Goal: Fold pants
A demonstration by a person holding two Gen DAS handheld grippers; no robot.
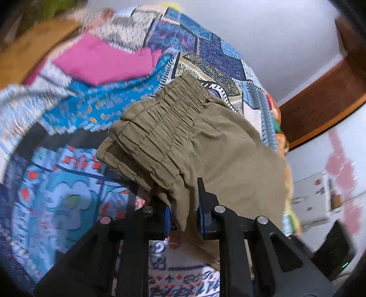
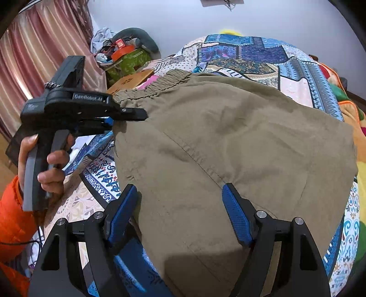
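The pants [image 2: 228,141] lie flat on the bed [image 2: 297,64]. The left claw [image 1: 183,214] pinches their waistband edge; the right claw [image 2: 180,212] stands spread over the near cloth. Better to grip that too before lifting, keeping edges aligned.

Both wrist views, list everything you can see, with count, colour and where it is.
pants: one, olive, spread on the bedspread, elastic waistband at the far left
bedspread: one, blue patchwork print, under the pants
pink cloth: one, magenta, on the bedspread beyond the waistband
curtain: one, pink striped, far left
green box: one, green, beside the curtain, with orange clutter on top
wall: white, behind the bed
wooden frame: brown, against the wall at right
left gripper: one, black with blue pads, shut on the pants near the waistband
right gripper: one, black with blue pads, open over the near part of the pants
hand: one, orange sleeve, holding the left gripper's handle
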